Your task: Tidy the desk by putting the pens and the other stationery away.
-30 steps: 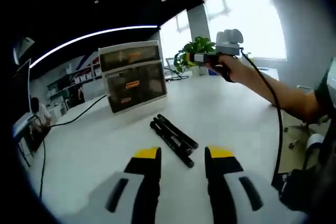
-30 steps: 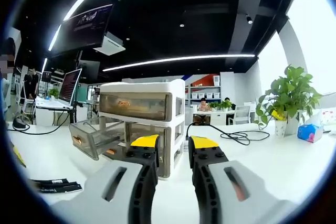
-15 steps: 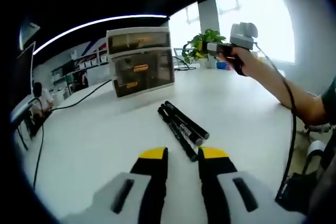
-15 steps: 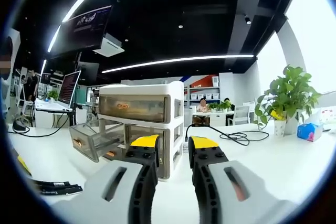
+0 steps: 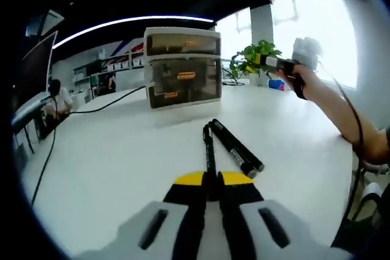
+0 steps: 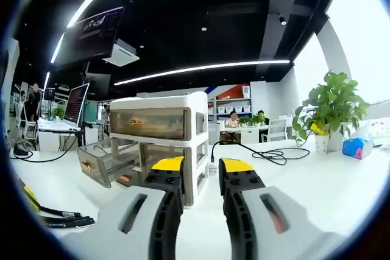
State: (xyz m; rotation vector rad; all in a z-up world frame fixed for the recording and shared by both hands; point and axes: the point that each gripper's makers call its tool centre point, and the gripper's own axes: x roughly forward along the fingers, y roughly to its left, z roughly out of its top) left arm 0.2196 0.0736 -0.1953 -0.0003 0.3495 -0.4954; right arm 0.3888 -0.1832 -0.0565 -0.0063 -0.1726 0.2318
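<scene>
While I hold a two-jaw claw in each hand, both cameras look across one desk.
Surface: a broad, smooth white desk top [image 5: 116, 162], matte, with a black cable [image 5: 109, 103] running over it toward the drawer unit.
Room: an open office with a dark ceiling, a long curved light strip [image 6: 201, 68] and bright windows; a leafy green plant in a white pot [image 6: 329, 111] stands far along the desk, with a small blue tissue box [image 6: 354, 147] just beside it.
Drawer unit: a white plastic cabinet with smoky translucent drawers [image 6: 161, 144] stands upright on the desk; in the right gripper view its lower drawer [image 6: 106, 161] is pulled out to the left.
Pens: three slim black marker pens [image 5: 234, 147] lie side by side on the desk between me and the cabinet, their far ends close together, near ends fanned apart.
Left claw: my left gripper [image 5: 211, 182], yellow-tipped, has its jaws drawn narrow onto the near end of the leftmost pen [image 5: 209, 153], the other two lying just to its right.
Right claw: my right gripper [image 6: 201, 172] is raised above the desk and pointed at the cabinet, jaws a narrow gap apart with nothing between them.
Desk edge: in the right gripper view black pens [image 6: 64, 218] show at lower left.
</scene>
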